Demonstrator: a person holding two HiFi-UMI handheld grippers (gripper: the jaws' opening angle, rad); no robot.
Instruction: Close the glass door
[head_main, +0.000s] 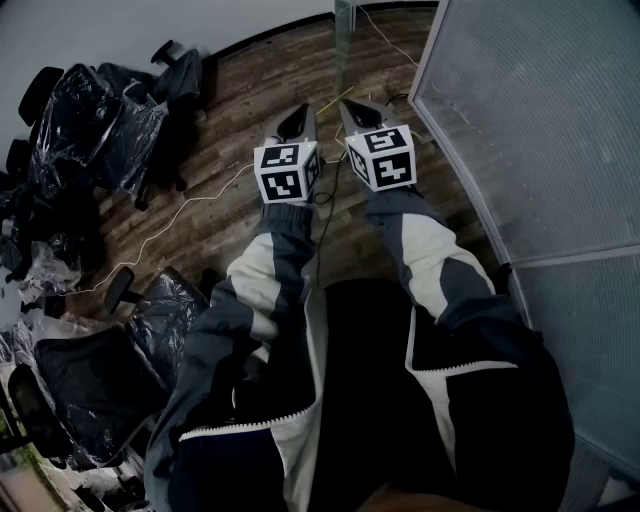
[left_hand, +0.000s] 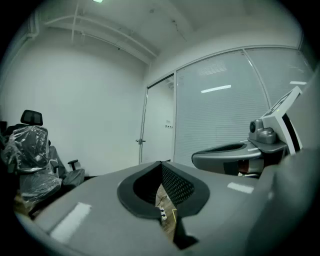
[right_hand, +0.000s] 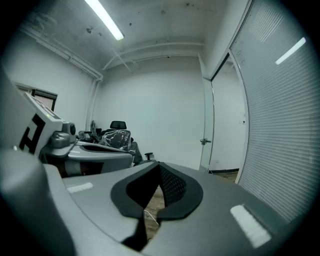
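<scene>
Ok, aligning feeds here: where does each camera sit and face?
Head view: on the head, steeply down at the wood floor; sleeves, left gripper, right gripper show.
Left gripper view: along its shut jaws toward the glass door.
Right gripper view: along its shut jaws, same door.
Shared: both gripper views show the door handle.

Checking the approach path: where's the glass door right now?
The glass door is dead ahead in both gripper views, at the far end of the glass wall on the right, beside the white wall.
</scene>
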